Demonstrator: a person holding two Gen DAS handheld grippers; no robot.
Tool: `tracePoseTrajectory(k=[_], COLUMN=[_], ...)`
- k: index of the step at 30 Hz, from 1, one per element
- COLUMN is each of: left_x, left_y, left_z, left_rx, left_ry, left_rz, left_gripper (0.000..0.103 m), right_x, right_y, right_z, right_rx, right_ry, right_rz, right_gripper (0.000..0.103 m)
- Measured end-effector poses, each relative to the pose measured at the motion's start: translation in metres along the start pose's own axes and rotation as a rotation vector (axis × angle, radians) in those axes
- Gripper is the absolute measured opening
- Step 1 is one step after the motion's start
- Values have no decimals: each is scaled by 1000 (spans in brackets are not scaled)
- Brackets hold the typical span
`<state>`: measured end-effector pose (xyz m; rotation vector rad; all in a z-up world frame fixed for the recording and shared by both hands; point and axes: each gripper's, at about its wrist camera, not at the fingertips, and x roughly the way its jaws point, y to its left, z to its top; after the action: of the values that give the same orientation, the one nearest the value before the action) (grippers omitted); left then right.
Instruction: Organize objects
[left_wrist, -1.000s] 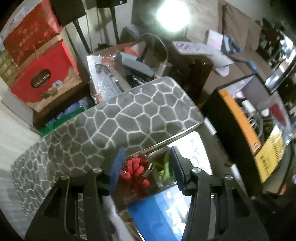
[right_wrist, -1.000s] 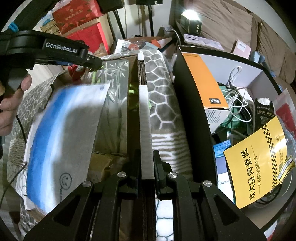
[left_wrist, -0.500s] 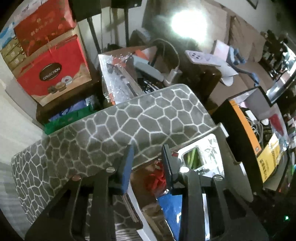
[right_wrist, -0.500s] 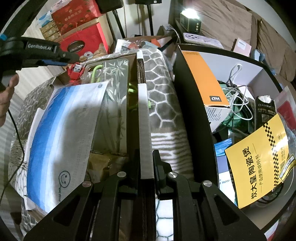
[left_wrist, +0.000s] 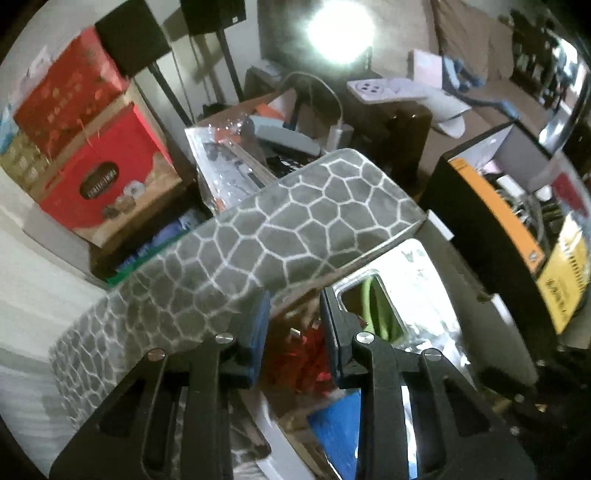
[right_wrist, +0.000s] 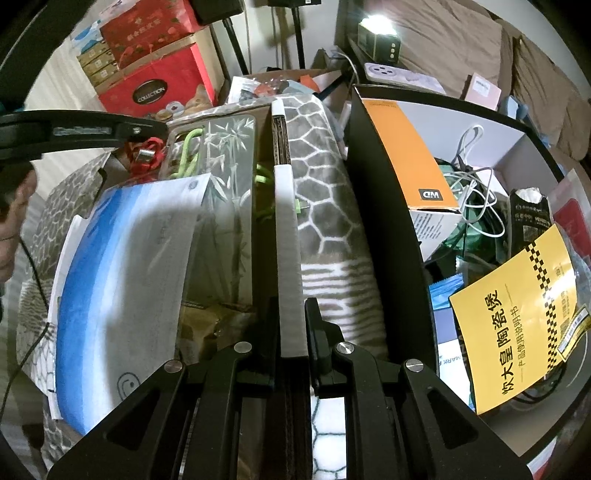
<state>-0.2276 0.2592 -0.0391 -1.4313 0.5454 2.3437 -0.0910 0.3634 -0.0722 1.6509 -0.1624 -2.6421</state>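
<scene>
- Left fingers (left_wrist: 258, 325): jaws have just been closing and stand narrow. The red bundle (left_wrist: 306, 354) sits between them, but blur hides whether the pads bite on it, so I cannot tell.
- Right fingers (right_wrist: 317, 325): pressed together on the white-edged box wall (right_wrist: 284, 221), pinching its near end.
- Red bundle, location: far left corner of the cardboard box, just beside the bamboo-print pouch (right_wrist: 225, 158), directly under my left tips. A small metal piece shows on it in the right wrist view.
- Handling, judged: the bundle looks light, soft and loosely looped. It should squash under the pads and may shed a loop, so the hold belongs across its thick middle, not on a stray end.
- Box wall, judged: thin corrugated card, stiff along its length but easily bent, so a firm pinch near the end is adequate for steadying.
- Other contents: a blue-and-white paper bag (right_wrist: 122, 277) leans over the pouch, and a green cord (right_wrist: 188, 151) lies inside the pouch.
- Surface: no desk is visible. The box sits wrapped in a grey pebble-pattern cloth (left_wrist: 295, 221).
- Right of the box: a black bin (right_wrist: 380, 221) touching the cloth, crowded with an orange carton (right_wrist: 406, 147), white cables (right_wrist: 476, 192) and a yellow leaflet (right_wrist: 517, 314).
- Room beyond: red gift boxes (left_wrist: 110, 184) stacked at far left, a bright lamp (left_wrist: 340, 22) and a brown sofa (right_wrist: 461, 37) at the back. Clutter is heavy throughout.
</scene>
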Motion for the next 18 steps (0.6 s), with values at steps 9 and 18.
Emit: tracePoseTrajectory(k=[9, 18], left_x=[-17, -45], left_y=[41, 42], left_z=[-2, -16], left_rx=[-183, -42], left_ry=[-59, -106], left_rz=[-198, -229], left_gripper=[31, 42], right_x=[1, 1], right_y=[-2, -2], right_z=[-1, -2], right_rx=[0, 1], right_ry=[0, 0], right_rz=[2, 1], right_gripper=[13, 14])
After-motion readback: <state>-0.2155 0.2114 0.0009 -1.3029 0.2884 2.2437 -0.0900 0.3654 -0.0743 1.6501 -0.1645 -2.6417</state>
